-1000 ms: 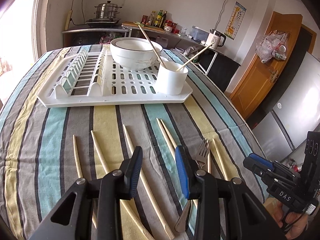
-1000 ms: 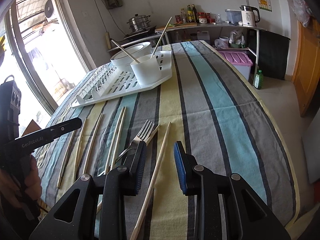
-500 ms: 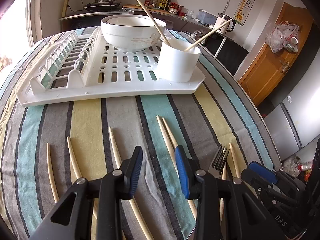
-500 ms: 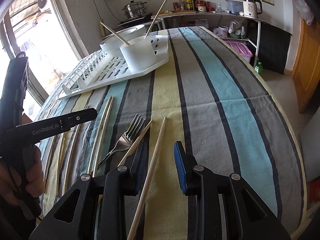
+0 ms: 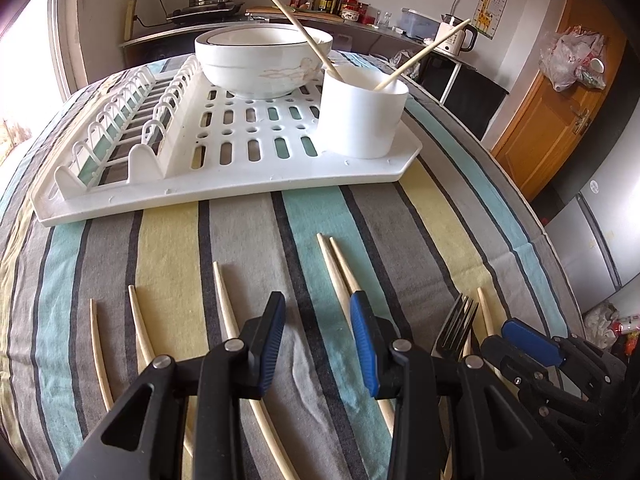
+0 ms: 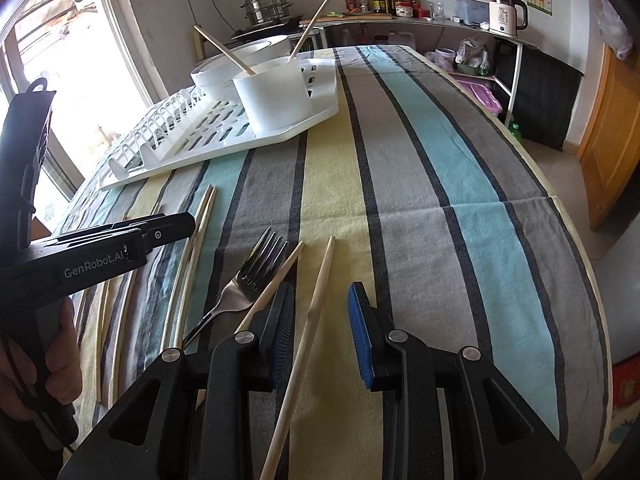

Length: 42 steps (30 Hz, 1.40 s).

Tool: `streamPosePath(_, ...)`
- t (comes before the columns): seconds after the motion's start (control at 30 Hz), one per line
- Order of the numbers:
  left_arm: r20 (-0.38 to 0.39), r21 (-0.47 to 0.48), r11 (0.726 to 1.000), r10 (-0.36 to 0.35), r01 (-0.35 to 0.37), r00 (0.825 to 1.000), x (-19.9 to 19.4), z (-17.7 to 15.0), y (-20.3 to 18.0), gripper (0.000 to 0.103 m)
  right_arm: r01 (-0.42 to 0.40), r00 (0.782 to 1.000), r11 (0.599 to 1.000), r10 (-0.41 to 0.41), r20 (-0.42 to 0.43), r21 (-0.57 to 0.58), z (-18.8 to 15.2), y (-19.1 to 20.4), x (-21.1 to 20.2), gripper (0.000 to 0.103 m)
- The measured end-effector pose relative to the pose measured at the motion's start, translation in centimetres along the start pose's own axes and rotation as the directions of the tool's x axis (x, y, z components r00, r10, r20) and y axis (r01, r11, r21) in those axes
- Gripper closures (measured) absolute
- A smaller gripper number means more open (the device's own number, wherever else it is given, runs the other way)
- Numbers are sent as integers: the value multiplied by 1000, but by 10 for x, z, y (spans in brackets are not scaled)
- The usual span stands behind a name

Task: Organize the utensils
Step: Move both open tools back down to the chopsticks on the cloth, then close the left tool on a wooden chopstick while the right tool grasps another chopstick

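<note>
Several pale wooden chopsticks lie on the striped tablecloth [image 5: 248,240]. My left gripper [image 5: 318,340] is open and empty, low over the cloth between a single chopstick [image 5: 224,300] and a pair of chopsticks [image 5: 334,268]. My right gripper [image 6: 320,328] is open, its jaws on either side of a chopstick [image 6: 320,296] lying on the cloth. A metal fork [image 6: 244,288] lies just left of it, also seen in the left wrist view [image 5: 456,328]. A white utensil cup [image 5: 362,114] holding two chopsticks stands on the dish rack [image 5: 224,148].
A white bowl [image 5: 262,60] sits on the rack behind the cup. The table edge [image 6: 576,248] drops off to the right. A counter with pot, bottles and kettle [image 6: 506,14] runs along the back wall. A wooden door [image 5: 556,112] is at the right.
Both grippers have moved forward and lower toward the table. The right gripper has come over the rightmost chopstick, which now lies between its jaws. Both stay open.
</note>
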<state>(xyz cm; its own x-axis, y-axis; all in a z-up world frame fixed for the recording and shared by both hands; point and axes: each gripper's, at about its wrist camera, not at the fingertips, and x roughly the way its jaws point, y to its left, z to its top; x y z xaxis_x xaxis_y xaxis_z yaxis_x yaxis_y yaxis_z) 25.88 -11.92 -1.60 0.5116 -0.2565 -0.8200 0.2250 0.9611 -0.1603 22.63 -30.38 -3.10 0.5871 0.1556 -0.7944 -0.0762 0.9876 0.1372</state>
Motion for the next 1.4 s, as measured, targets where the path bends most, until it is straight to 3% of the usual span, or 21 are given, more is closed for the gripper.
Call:
streamPosePath(0.37,-8,53,996,76,-75,997,4,1,-7,67,40,999,999,-40,-3,-12,0,-6,-1,74)
streamPosePath(0.53,-5,122,985,123,-122,992,8,4,-16,69,66,998,997,-67,-10,-25,4,-4,2,76)
streamPosePath(0.83,-17,171,980,104,-99,994,11,9,-22,91,99,994,993,-102,-45,-58,17,-4,12,77)
streamPosePath(0.9,-17,173,980,99,-95,995,11,11,-22,94,111,992,991,-115,-47,-69,18,-4,13,84)
streamPosePath(0.97,-17,171,982,89,-85,996,11,11,-21,95,107,993,991,-111,-47,-78,19,-2,13,95)
streamPosePath(1.4,9,129,991,-26,25,1000,-5,16,-5,96,29,1000,999,-28,9,-35,27,-9,-5,98)
